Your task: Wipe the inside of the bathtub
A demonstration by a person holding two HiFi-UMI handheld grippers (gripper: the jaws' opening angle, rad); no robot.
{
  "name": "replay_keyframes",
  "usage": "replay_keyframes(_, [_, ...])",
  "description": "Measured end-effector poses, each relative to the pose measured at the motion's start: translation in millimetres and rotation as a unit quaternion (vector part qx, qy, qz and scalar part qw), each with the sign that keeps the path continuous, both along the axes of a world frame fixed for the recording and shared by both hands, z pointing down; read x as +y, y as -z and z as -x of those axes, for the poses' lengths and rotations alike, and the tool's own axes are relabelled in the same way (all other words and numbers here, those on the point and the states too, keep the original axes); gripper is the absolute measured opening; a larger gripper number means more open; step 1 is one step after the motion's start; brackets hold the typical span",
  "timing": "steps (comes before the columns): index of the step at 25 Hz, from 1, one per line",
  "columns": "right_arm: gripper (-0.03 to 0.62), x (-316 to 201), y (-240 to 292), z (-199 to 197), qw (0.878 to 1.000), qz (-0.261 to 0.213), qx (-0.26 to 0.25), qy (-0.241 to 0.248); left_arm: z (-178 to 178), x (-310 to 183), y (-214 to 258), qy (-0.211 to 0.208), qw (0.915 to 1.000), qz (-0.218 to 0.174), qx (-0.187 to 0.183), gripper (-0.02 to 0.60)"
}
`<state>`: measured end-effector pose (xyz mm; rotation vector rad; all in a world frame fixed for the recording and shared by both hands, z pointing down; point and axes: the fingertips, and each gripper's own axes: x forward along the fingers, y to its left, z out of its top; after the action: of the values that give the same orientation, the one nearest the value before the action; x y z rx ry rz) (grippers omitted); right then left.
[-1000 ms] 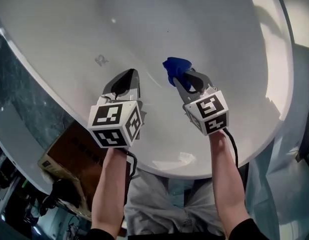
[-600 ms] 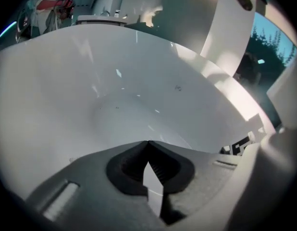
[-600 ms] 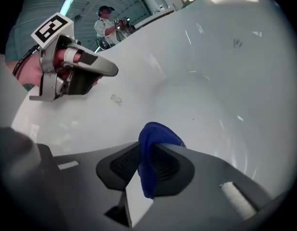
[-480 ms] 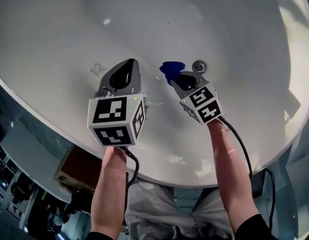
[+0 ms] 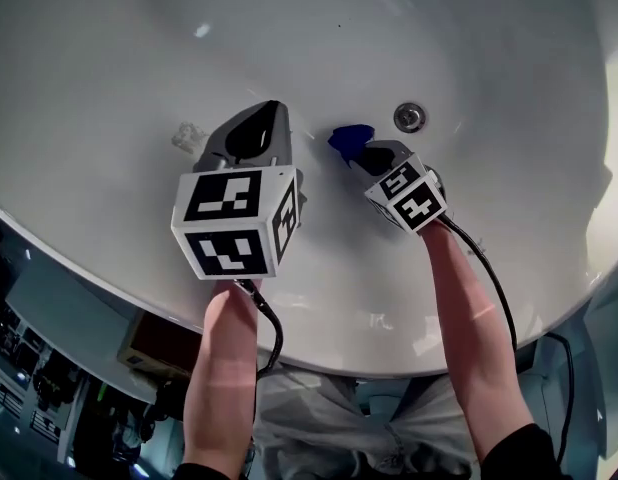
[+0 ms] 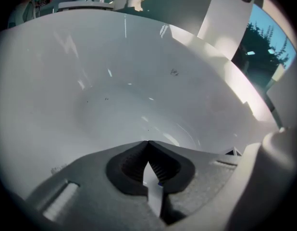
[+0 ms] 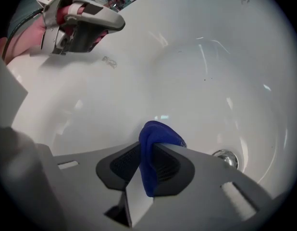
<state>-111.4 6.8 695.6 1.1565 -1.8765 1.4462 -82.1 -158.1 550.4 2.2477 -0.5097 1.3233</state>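
Observation:
The white bathtub [image 5: 109, 58] fills the head view, with its chrome drain [image 5: 409, 117] on the floor at upper right. My right gripper [image 5: 351, 146] is shut on a folded blue cloth [image 5: 347, 136], which sticks out past the jaw tips just left of the drain [image 7: 225, 158]. In the right gripper view the blue cloth [image 7: 155, 139] hangs close over the tub's inner wall [image 7: 196, 71]. My left gripper [image 5: 261, 120] hovers to the left at about the same height, shut with nothing in it [image 6: 148, 143].
A small grey mark [image 5: 186, 136] sits on the tub's inner wall left of my left gripper. The tub rim [image 5: 79, 258] curves along the lower left, with a brown box [image 5: 159, 348] and dark clutter on the floor beyond it.
Both grippers have moved farther into the tub. The right gripper with the cloth has gone down toward the drain, which was out of sight one second ago.

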Motion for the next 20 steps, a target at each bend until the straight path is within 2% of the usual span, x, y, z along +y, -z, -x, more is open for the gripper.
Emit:
replay_keyframes(4, [0.083,7.5,-11.5,9.9,1.000,0.017,-0.006,0.015,0.8,3.3,-5.1,0.003,0.9999,0.013,-0.006,0.005])
replay_keyframes(16, [0.081,23.9,-24.4,31.6,0.998,0.038,-0.016,0.042,1.6,8.3,-9.3,-0.001,0.9997,0.016,-0.016,0.005])
replay_keyframes(20, [0.081,27.7,-19.1,44.9,0.996,0.041,-0.032,0.066,2.6,10.6,-10.4,0.000,0.9997,0.017,-0.016,0.005])
